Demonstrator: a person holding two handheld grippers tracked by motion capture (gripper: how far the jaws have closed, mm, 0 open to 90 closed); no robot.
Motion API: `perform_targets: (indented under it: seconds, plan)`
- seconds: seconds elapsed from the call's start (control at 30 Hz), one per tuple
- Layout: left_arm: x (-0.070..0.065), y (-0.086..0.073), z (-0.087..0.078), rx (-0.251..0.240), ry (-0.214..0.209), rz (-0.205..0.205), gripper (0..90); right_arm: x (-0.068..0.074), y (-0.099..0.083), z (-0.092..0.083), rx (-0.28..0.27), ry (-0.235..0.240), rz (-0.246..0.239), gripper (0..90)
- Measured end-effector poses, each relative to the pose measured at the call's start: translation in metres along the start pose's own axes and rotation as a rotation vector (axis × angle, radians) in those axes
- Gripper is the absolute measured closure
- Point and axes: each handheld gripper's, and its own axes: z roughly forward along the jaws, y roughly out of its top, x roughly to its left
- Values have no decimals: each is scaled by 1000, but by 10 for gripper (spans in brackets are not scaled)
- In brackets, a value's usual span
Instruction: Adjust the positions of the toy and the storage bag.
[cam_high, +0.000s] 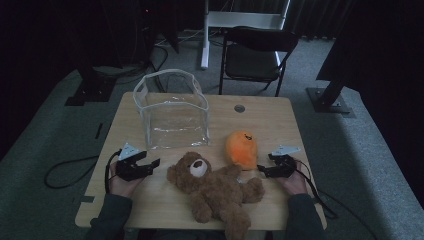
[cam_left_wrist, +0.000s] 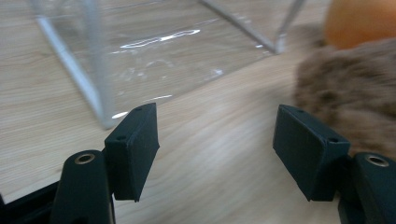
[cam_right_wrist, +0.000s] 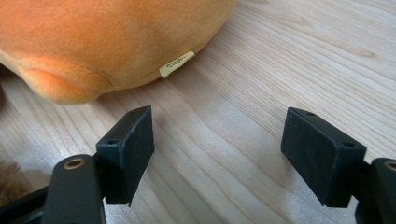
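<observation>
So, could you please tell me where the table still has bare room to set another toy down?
The widest bare wood is the far right corner of the table, behind the orange plush and right of the clear bag. A narrower strip runs left of the bag. The near middle is crowded: the teddy bear sprawls between the left claw and right claw.

One brown teddy bear (cam_high: 212, 187), one orange plush toy (cam_high: 241, 149), one clear plastic bag (cam_high: 172, 111), one chair (cam_high: 255, 55).

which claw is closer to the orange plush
Right. The right claw sits open just beside the orange plush, at its lower right edge. The left claw is across the teddy bear, near the clear bag.
</observation>
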Motion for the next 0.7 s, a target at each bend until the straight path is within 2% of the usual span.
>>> perform_targets:
  seconds: [0.03,0.07,0.3,0.33,0.37,0.5,0.53,0.63,0.7]
  plan:
    - [-6,1,-3,-4,-33,7,335,0,0,0,-2,0,1,247]
    - [-6,1,-3,-4,-33,7,338,0,0,0,-2,1,1,248]
    - [-31,5,-17,-26,-134,41,341,0,-1,0,-8,2,1,248]
    - [-31,5,-17,-26,-134,41,341,0,-1,0,-8,2,1,248]
    - [-37,3,-18,-22,-171,40,341,0,-1,0,-9,2,1,247]
    - [-43,-1,-17,-2,-195,49,340,0,-1,0,-10,3,2,248]
    - [-45,-4,-16,17,-204,48,341,0,-1,0,-10,3,2,248]
    - [-46,-8,-14,30,-208,35,340,0,-1,0,-11,3,2,247]
    - [-44,-13,-11,40,-239,-5,340,0,-2,0,-11,3,3,247]
